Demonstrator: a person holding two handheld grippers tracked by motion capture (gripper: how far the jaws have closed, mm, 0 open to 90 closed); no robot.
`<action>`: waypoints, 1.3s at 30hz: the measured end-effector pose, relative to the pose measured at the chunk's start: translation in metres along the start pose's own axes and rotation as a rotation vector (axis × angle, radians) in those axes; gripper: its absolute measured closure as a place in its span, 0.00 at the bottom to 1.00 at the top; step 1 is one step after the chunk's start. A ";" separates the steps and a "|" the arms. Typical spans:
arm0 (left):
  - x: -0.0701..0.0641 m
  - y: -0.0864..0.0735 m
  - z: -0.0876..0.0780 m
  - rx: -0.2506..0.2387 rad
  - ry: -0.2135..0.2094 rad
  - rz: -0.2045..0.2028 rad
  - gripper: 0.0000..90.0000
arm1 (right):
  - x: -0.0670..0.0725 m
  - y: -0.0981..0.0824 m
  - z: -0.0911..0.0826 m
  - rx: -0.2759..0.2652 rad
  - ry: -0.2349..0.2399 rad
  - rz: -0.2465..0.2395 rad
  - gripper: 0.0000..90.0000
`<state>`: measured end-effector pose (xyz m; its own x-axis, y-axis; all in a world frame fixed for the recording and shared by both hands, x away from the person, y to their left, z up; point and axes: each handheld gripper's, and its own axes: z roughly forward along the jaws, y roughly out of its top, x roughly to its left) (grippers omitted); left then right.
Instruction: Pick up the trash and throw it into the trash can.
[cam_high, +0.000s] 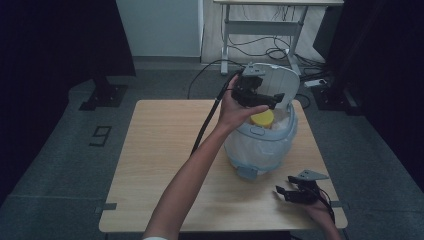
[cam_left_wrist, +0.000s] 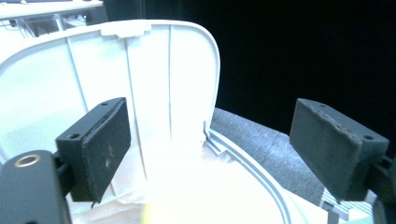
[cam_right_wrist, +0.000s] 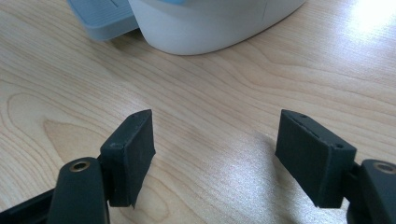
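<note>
1. Nearest the high camera, the person's left forearm (cam_high: 185, 185) reached up across the worktop (cam_high: 155, 150), while the right gripper (cam_high: 292, 192) rested low at the worktop's near right corner.
2. Its jaws stood wide apart with nothing but bare wood between them; the bin's blue foot pedal (cam_right_wrist: 105, 18) lay a little way ahead of it.
3. At the far side, the left gripper (cam_high: 260, 97) hovered over the mouth of the small white pedal bin (cam_high: 260, 150), whose lid (cam_high: 280, 82) stood raised and upright.
4. In the left gripper view its pads (cam_left_wrist: 100, 149) were parted and clasped nothing, with the lid's ribbed inside (cam_left_wrist: 154, 84) just behind them.
5. A yellow object (cam_high: 262, 118) sat inside the bin on the white liner (cam_high: 285, 125), directly below the left gripper; what it was could not be told.
6. Judged from this, the drop into the bin looked done, since the object lay inside and the gripper was released.
7. What seemed left was drawing the left hand clear and letting the lid come down.
</note>
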<state>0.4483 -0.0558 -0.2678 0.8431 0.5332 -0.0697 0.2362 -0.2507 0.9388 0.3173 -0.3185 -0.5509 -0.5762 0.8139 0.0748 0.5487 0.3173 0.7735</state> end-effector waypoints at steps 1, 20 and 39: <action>-0.001 -0.001 0.000 0.003 0.004 0.009 0.15 | 0.000 0.000 0.000 0.001 0.001 0.000 0.30; 0.004 -0.048 -0.081 -0.041 0.047 0.023 0.18 | -0.001 0.000 0.001 0.005 -0.004 0.002 0.30; 0.007 -0.127 -0.143 -0.046 0.129 0.022 0.19 | -0.002 -0.001 -0.001 0.010 -0.013 0.002 0.30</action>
<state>0.3551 0.0955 -0.3394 0.7782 0.6280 -0.0082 0.1935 -0.2273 0.9544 0.3170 -0.3207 -0.5511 -0.5674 0.8206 0.0681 0.5560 0.3208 0.7668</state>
